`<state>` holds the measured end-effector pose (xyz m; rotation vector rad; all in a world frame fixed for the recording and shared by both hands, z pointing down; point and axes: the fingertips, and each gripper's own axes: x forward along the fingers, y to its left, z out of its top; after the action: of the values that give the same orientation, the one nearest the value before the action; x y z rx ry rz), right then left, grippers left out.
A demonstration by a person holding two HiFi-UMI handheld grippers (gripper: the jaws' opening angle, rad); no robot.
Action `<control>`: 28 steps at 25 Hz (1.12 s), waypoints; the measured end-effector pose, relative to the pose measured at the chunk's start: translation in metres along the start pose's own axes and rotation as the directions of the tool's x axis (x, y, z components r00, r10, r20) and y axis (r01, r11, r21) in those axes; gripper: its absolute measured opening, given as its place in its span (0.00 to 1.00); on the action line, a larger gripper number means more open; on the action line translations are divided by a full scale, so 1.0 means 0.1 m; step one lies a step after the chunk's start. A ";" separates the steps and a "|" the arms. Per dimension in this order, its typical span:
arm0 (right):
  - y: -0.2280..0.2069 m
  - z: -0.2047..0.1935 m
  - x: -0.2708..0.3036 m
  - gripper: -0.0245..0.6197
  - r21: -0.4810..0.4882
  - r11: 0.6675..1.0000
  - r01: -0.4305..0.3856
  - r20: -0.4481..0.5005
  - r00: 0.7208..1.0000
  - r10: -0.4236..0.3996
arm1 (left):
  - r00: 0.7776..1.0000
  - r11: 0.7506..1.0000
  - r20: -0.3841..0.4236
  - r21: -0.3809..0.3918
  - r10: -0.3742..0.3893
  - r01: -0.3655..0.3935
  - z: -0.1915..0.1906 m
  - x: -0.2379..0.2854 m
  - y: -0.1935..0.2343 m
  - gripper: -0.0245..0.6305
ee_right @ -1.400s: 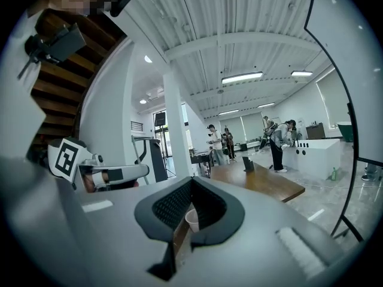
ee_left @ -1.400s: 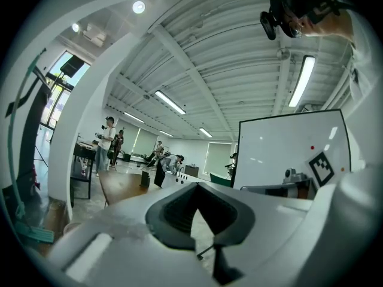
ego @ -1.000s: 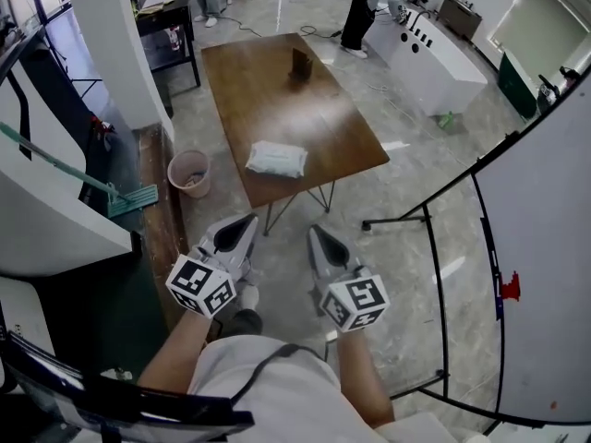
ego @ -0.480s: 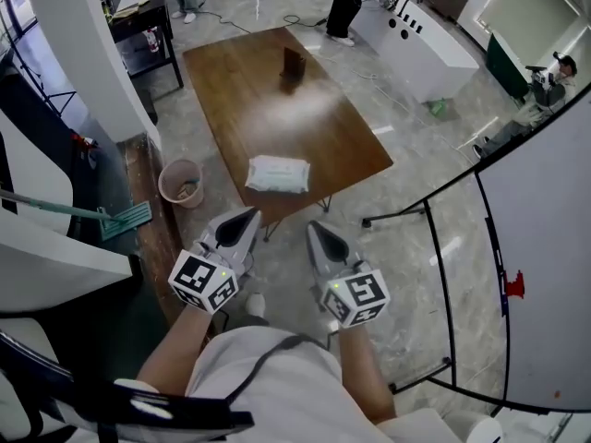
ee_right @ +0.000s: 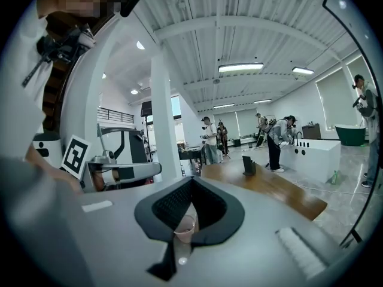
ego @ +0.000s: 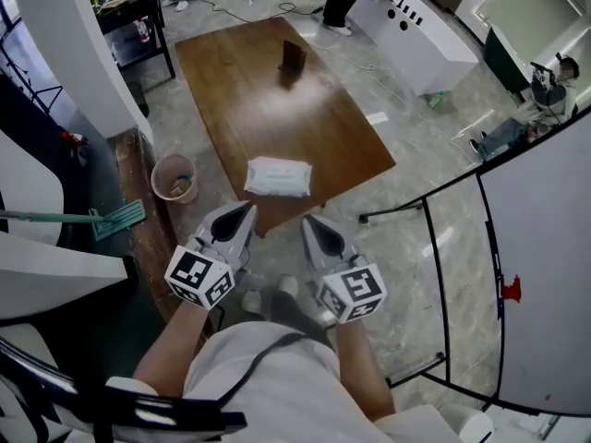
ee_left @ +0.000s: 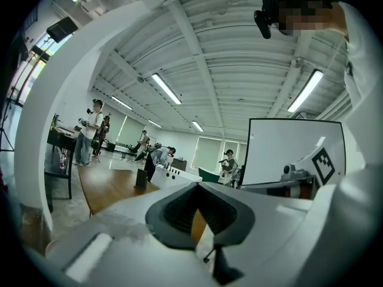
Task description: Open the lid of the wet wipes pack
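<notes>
Pale short-sleeved shirt (ego: pixel 268 386); grey left gripper (ego: pixel 247 210) and right gripper (ego: pixel 310 222) bear black-and-white marker cubes (ego: pixel 199 276)

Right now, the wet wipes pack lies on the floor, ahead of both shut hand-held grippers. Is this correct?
The place is wrong: the head view shows the wet wipes pack lying on the wooden table, near its front edge. It is ahead of the left hand-held gripper and the right hand-held gripper, both shut.

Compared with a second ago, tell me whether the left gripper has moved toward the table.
Yes. The left gripper has come forward: its tip now overlaps the near edge of the wooden table, closer to the wet wipes pack.
</notes>
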<state>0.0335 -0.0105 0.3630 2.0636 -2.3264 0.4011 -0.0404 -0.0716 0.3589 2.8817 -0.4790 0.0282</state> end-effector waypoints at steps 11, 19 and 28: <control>-0.27 -0.07 0.52 0.05 -0.048 0.991 -0.126 -0.050 0.991 0.124 | 0.994 0.994 -0.055 -0.031 0.098 -0.100 -0.24 0.26 0.29 0.05; -0.54 -0.28 0.92 0.05 -0.148 0.962 -0.231 -0.140 0.967 0.211 | 0.978 0.983 -0.103 -0.012 0.179 -0.181 -0.49 0.60 0.48 0.05; -0.79 -0.65 1.33 0.05 -0.221 0.917 -0.333 -0.256 0.927 0.275 | 0.955 0.970 -0.171 0.008 0.242 -0.244 -0.84 0.88 0.69 0.05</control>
<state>0.0824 -0.1358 0.4637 1.4628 -2.4142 0.2879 0.0219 -0.1449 0.4599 2.7571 -0.7916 0.3080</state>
